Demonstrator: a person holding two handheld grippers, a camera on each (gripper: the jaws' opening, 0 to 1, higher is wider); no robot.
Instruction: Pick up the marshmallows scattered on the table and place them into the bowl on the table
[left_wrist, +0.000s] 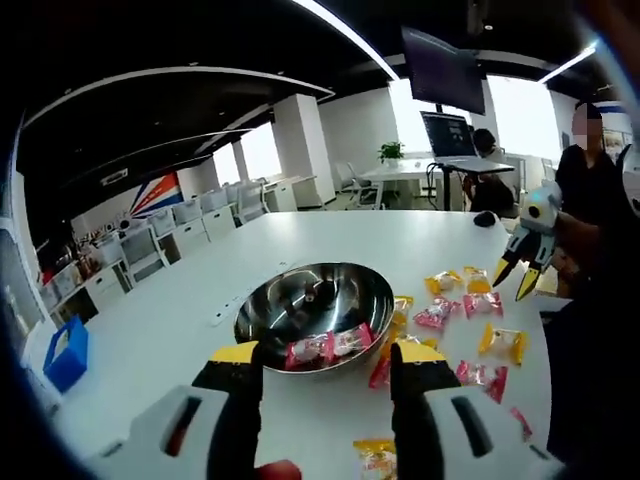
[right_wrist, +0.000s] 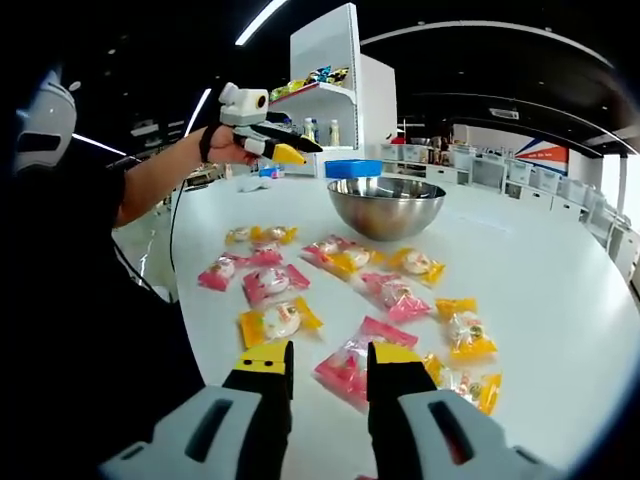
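A steel bowl (left_wrist: 310, 300) stands on the white table (left_wrist: 160, 330), with two pink packets (left_wrist: 330, 347) showing at its near inner rim. My left gripper (left_wrist: 327, 358) hovers open above and short of the bowl, nothing between its yellow-tipped jaws. Pink and yellow wrapped marshmallows (left_wrist: 480, 305) lie scattered to the bowl's right. In the right gripper view the bowl (right_wrist: 386, 205) sits beyond the scattered marshmallows (right_wrist: 272, 282). My right gripper (right_wrist: 330, 358) is open low over the table, a pink packet (right_wrist: 350, 368) just ahead of its jaws. The left gripper (right_wrist: 268, 135) hangs high, left of the bowl.
A blue box (left_wrist: 65, 352) sits near the table's far edge, seen behind the bowl as the blue box (right_wrist: 352, 168). A person's arm (right_wrist: 150, 185) holds the left gripper. A white shelf unit (right_wrist: 325, 90) stands behind. The right gripper (left_wrist: 522, 262) hangs over the table's right edge.
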